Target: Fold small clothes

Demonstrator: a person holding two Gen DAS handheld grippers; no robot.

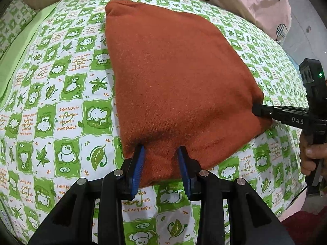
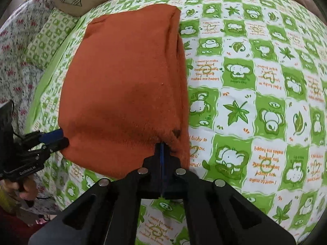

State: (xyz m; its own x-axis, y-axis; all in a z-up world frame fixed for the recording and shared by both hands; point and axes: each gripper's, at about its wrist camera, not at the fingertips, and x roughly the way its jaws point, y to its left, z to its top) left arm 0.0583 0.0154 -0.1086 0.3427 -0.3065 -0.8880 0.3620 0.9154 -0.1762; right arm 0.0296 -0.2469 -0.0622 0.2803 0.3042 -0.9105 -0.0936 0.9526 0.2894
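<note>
Left wrist view is showing the rust-orange garment point(image 1: 179, 77) lying folded on the bed sheet point(image 1: 61, 106): soft, light, floppy knit. Left tongs point(image 1: 161, 153) are pinching its near hem; right tongs point(image 1: 258, 110) are clamping the corner, good holds.

Both views are evenly and brightly lit, with no glare noted. Soft shadows are cast on the orange cloth point(image 1: 179, 77) near the lower centre. Strong fisheye bending and dark vignetting are observed at the corners.
</note>
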